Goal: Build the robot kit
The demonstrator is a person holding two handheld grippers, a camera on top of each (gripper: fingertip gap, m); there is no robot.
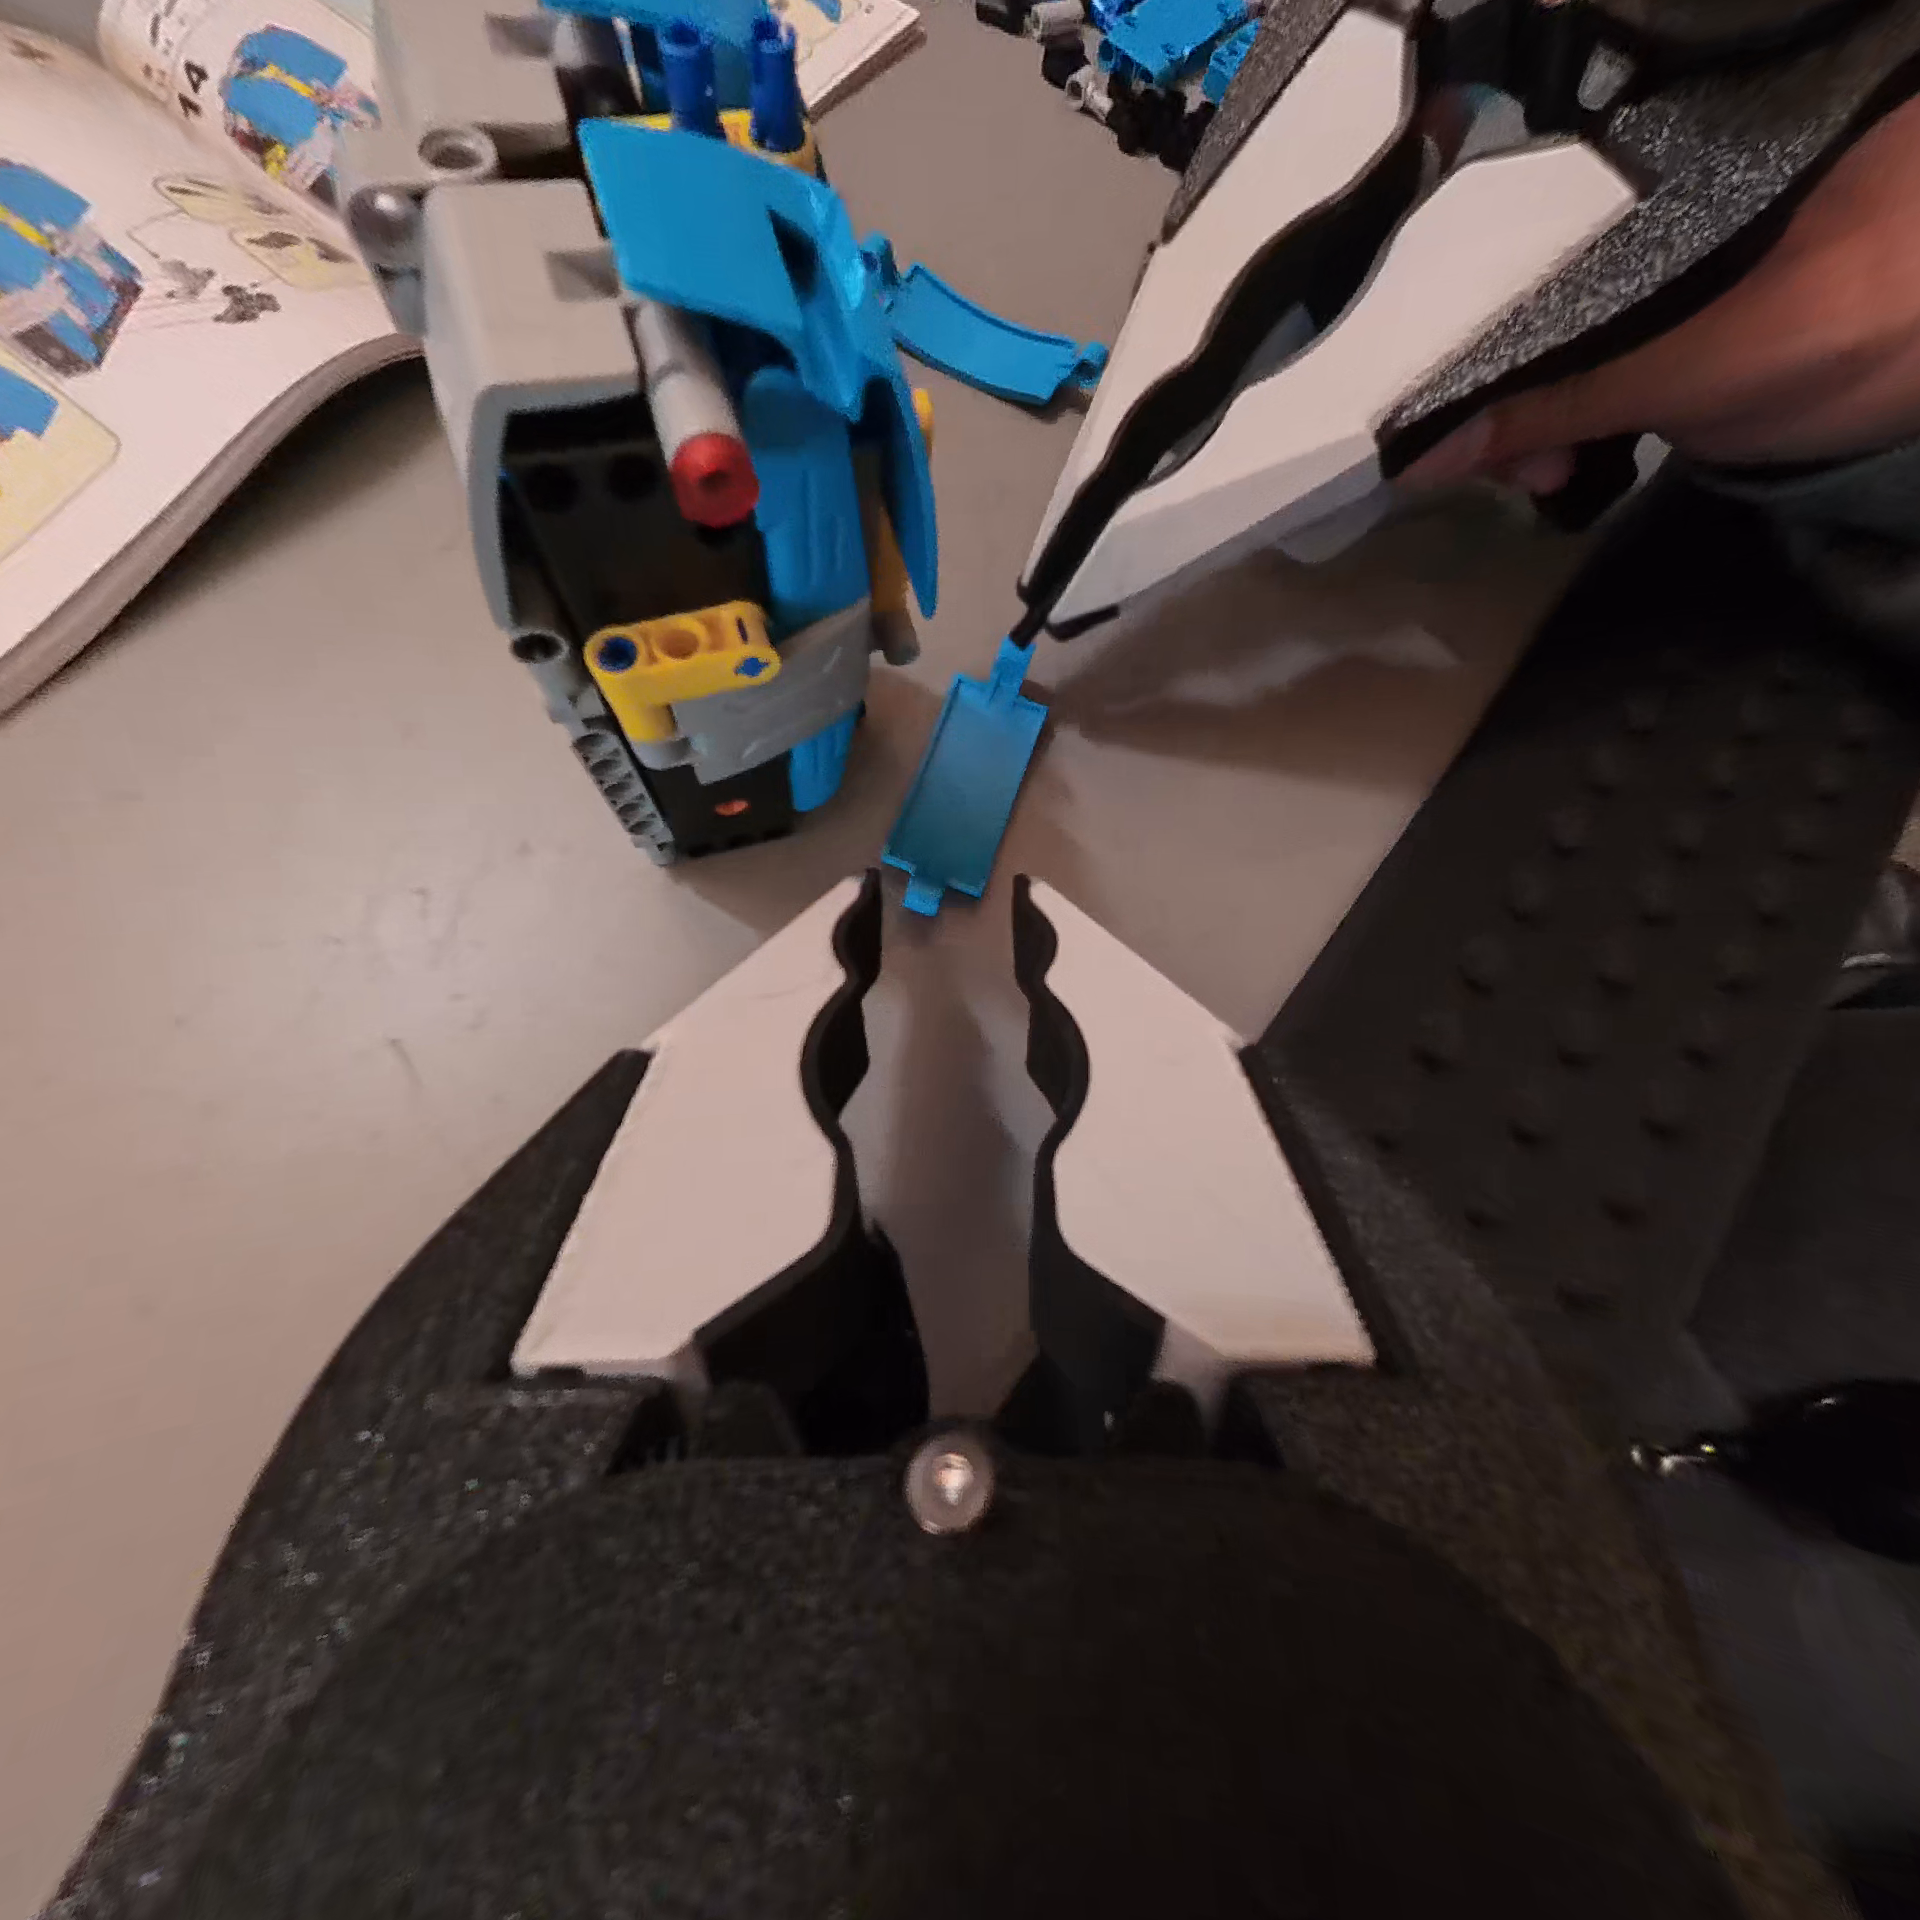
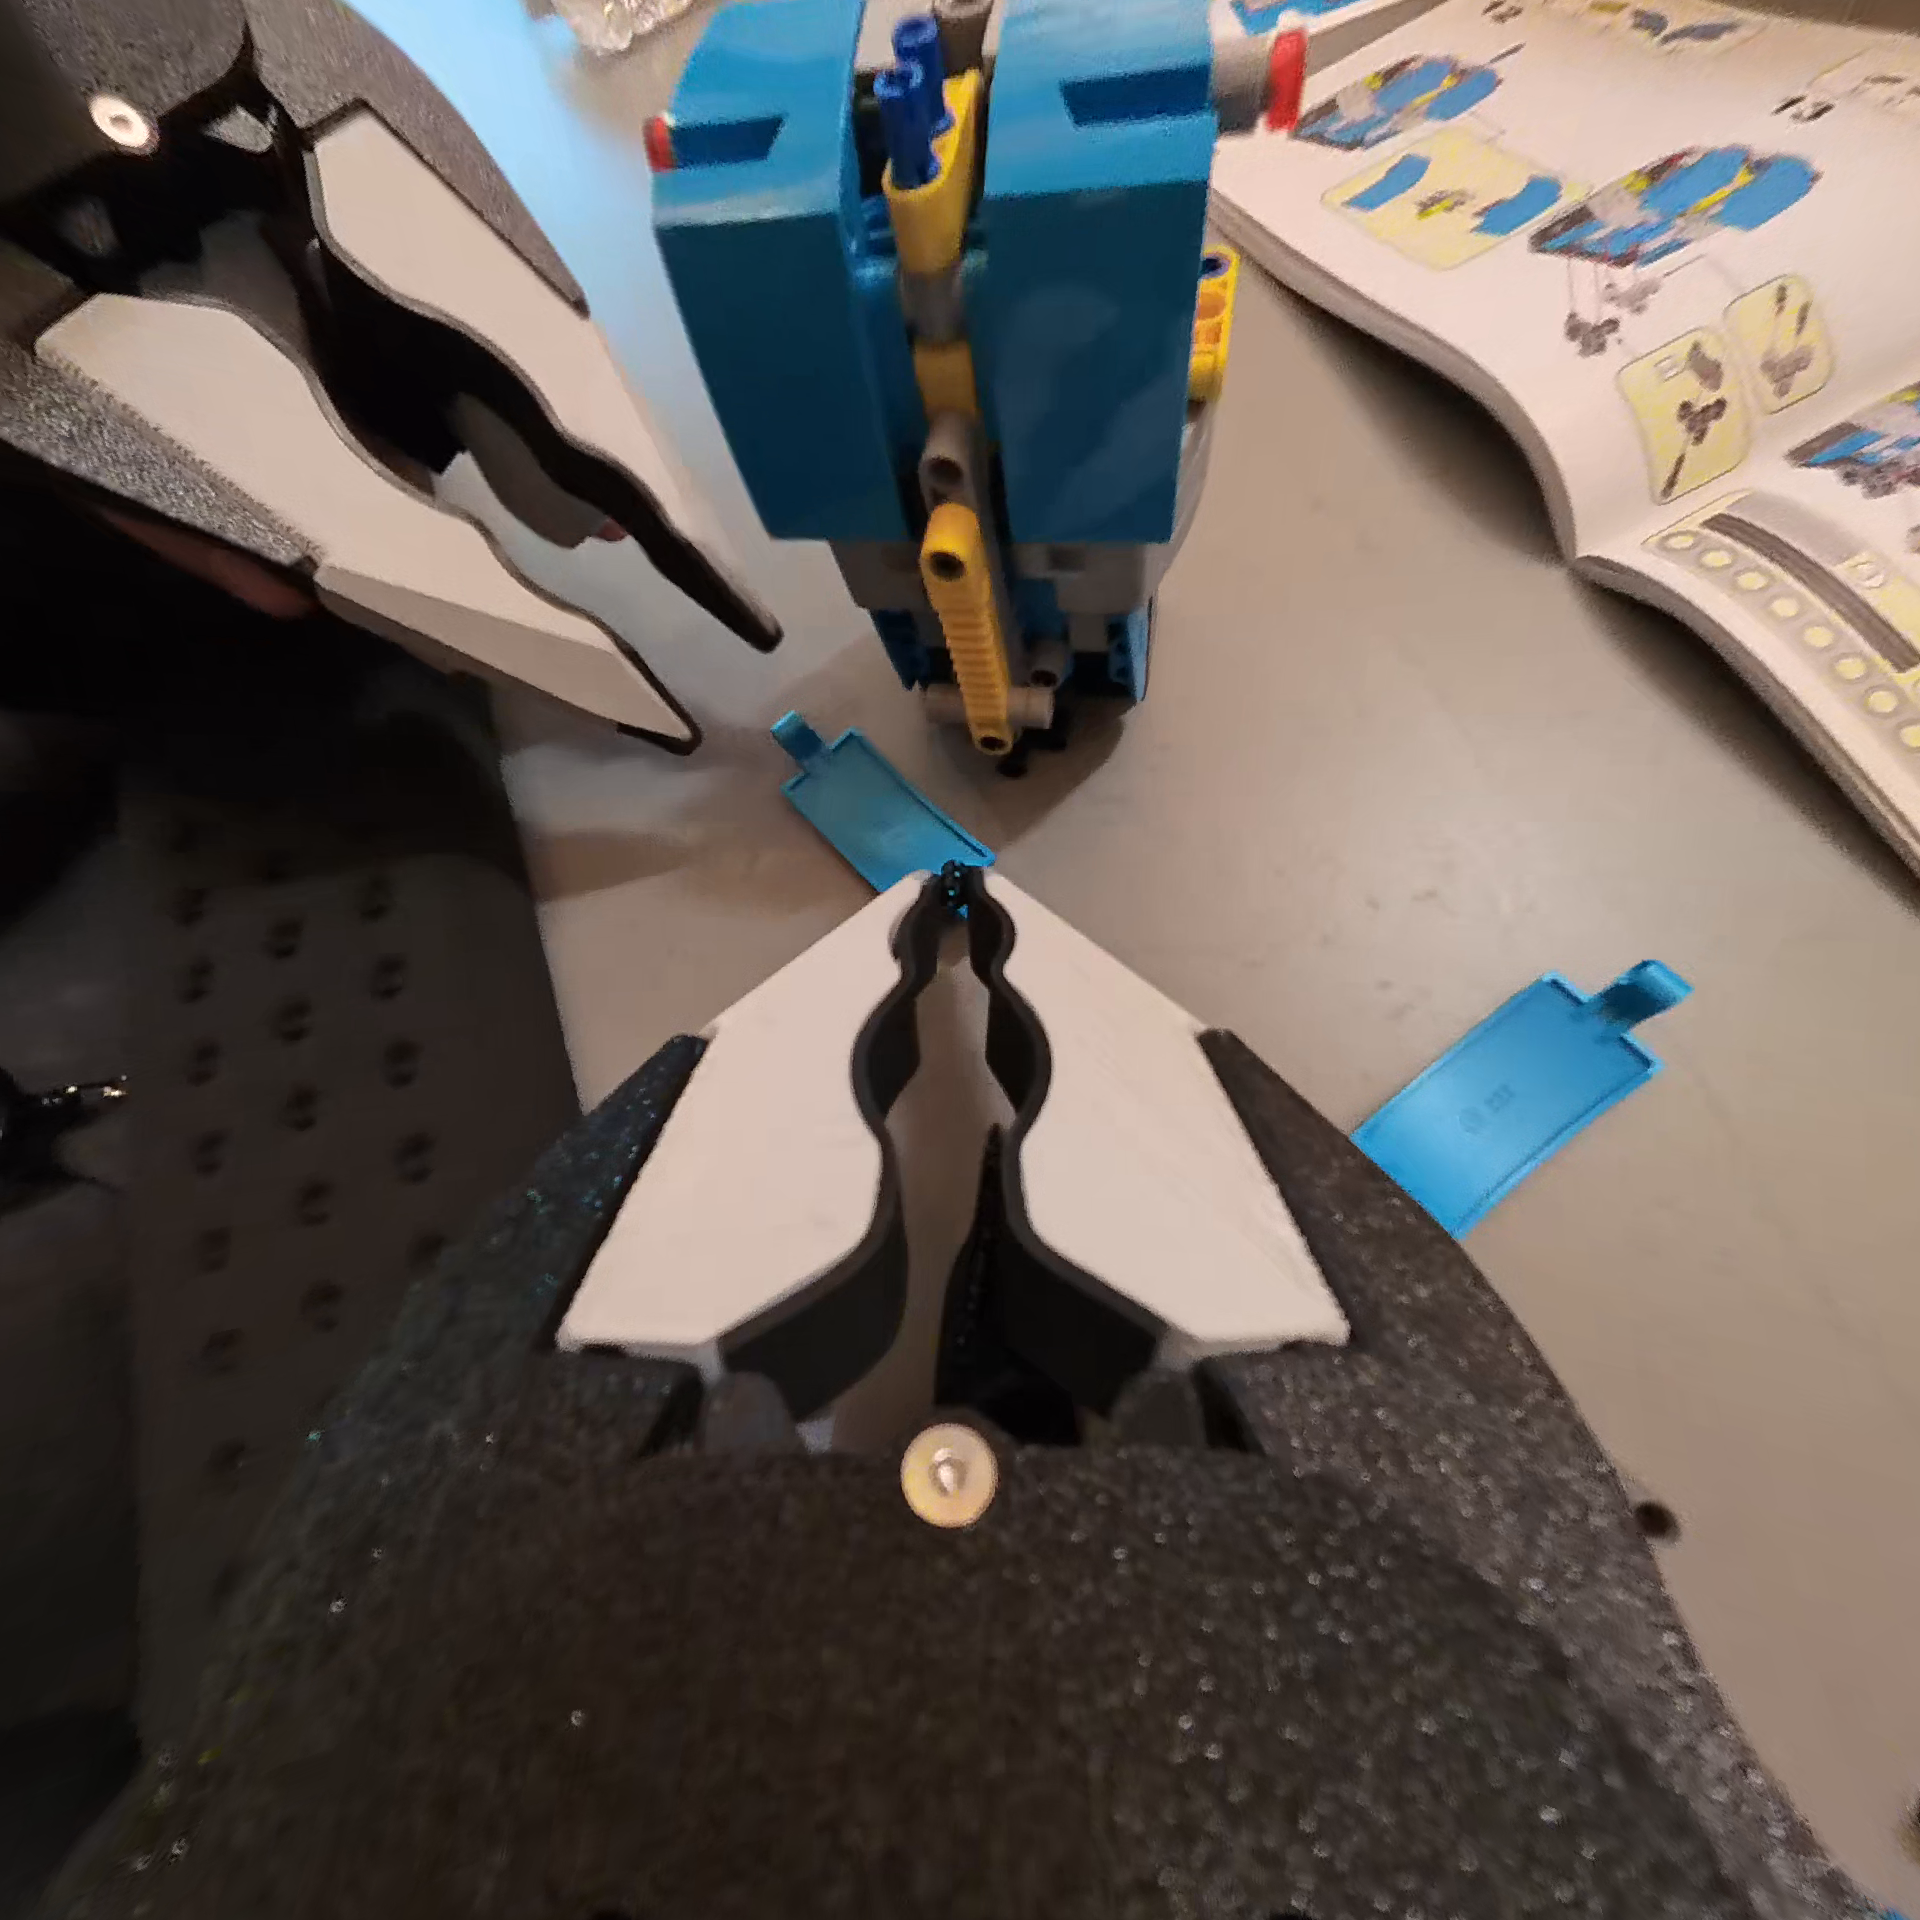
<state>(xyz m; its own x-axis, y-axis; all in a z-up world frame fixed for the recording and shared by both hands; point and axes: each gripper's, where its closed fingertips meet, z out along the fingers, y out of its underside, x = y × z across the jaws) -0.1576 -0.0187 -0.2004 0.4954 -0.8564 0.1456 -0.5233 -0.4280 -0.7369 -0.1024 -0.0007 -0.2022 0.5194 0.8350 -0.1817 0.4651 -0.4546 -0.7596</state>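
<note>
A small blue curved panel (image 1: 966,790) with a tab at each end lies between the two grippers, beside a brick-built model (image 1: 675,520) of blue, yellow, grey and black parts. My right gripper (image 2: 951,888) is shut on one tab of the panel (image 2: 883,805); it also shows in the left wrist view (image 1: 1029,623). My left gripper (image 1: 945,894) is open and empty, its tips just short of the panel's other tab. It shows at the upper left of the right wrist view (image 2: 722,686). The model (image 2: 935,312) stands upright just beyond the panel.
A second blue panel (image 2: 1507,1091) lies on the grey table to the right; it also shows behind the model (image 1: 987,343). An open instruction booklet (image 1: 156,312) (image 2: 1662,364) lies beyond. A black dimpled mat (image 1: 1610,883) (image 2: 260,1039) borders the table. Loose parts (image 1: 1143,62) lie far back. My right fingertips sit around 7 cm from my left ones.
</note>
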